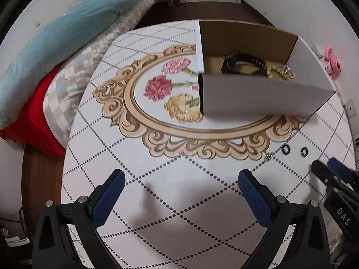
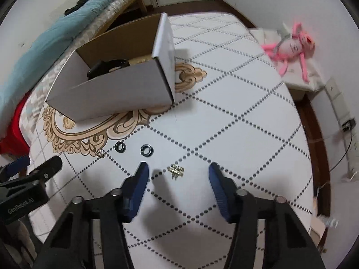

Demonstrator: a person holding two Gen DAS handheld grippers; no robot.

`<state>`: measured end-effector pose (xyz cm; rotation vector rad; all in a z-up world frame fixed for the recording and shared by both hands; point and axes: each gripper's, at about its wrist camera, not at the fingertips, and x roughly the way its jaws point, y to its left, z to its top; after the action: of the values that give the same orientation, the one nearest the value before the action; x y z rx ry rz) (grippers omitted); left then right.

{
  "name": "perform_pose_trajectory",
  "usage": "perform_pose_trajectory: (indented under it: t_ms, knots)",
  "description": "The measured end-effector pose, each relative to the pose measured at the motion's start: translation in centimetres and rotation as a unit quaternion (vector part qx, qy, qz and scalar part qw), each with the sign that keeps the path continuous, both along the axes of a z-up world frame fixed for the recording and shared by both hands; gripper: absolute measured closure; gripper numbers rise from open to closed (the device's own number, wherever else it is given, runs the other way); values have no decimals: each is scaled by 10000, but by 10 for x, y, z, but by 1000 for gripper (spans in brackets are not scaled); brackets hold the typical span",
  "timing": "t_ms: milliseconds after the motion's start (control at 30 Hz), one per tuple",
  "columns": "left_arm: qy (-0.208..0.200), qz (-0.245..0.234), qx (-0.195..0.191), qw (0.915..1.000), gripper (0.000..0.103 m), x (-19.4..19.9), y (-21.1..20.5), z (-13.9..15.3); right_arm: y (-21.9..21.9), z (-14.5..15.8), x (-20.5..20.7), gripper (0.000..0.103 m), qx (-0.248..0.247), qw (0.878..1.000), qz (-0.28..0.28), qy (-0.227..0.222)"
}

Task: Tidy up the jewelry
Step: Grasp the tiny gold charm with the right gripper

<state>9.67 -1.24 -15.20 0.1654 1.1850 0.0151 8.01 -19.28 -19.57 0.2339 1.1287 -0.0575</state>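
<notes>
An open white cardboard box stands on the table and holds a black watch and gold beads; it also shows in the right wrist view. Two black rings lie on the table, also seen in the left wrist view. A gold sparkly earring lies between my right gripper's open fingers. Another small gold piece lies left of the rings. My left gripper is open and empty over bare table.
The table has a white dotted-diamond cloth with a gold floral frame print. A bed with a teal blanket lies to the left. A pink plush toy lies on a stand at the right.
</notes>
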Motion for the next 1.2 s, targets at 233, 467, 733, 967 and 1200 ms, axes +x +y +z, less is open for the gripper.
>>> perform_pose_trajectory:
  t_ms: [233, 467, 733, 967, 1200]
  knots:
    - [7, -20, 5, 10000, 1, 0, 0, -6, 18, -1, -2, 89, -629, 9978, 28, -196]
    - [13, -207, -255, 9995, 1, 1, -10, -8, 16, 2, -4, 95, -559, 9981, 30, -247]
    - [-66, -609, -594, 9964, 4, 6, -44, -9, -3, 6, -5, 98, -256, 9993, -146, -245]
    - [-35, -792, -676, 9946, 56, 10, -63, -15, -15, 10, -8, 98, -140, 9992, -286, -239]
    - [-79, -922, -705, 9932, 97, 10, -69, -11, -20, 15, -7, 99, -117, 9990, -348, -265]
